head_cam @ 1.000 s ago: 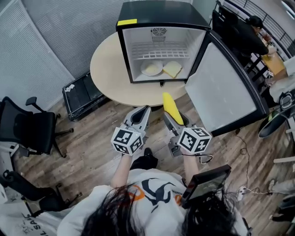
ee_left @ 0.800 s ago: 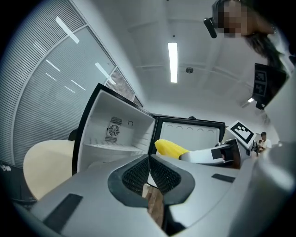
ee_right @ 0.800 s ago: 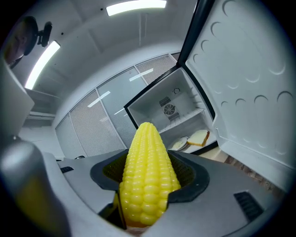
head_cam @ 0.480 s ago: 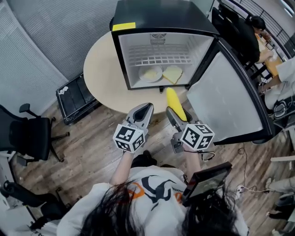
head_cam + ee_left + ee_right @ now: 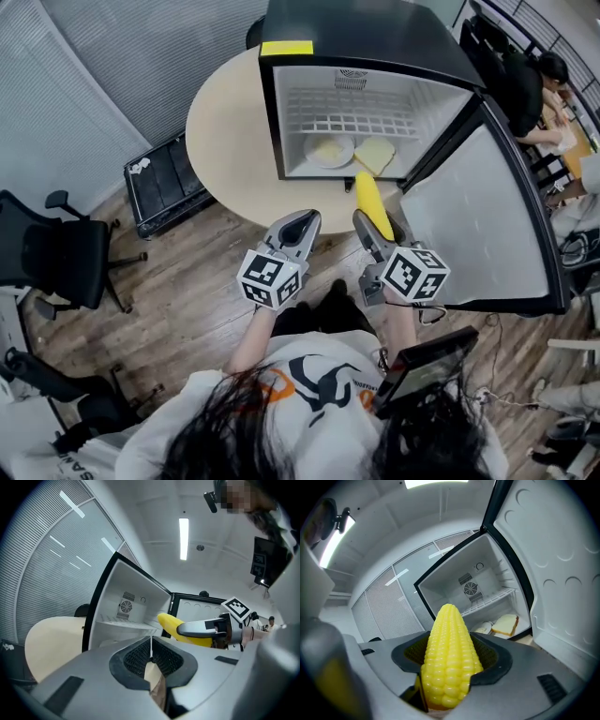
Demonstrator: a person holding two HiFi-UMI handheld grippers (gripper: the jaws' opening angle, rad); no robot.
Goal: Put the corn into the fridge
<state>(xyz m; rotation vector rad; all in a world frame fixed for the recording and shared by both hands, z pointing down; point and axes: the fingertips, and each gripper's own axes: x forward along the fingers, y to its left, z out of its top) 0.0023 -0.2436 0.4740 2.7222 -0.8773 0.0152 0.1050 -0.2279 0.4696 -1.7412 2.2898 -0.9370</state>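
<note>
1. The right gripper (image 5: 374,229) is clamped on the corn (image 5: 449,653) at centre frame, just below the open fridge (image 5: 375,37).
2. The left gripper (image 5: 151,654) has its jaws together, empty.

Round beige table (image 5: 230,131), black office chair (image 5: 56,262), black crate (image 5: 164,183), perhaps a bread slice (image 5: 375,156)
</note>
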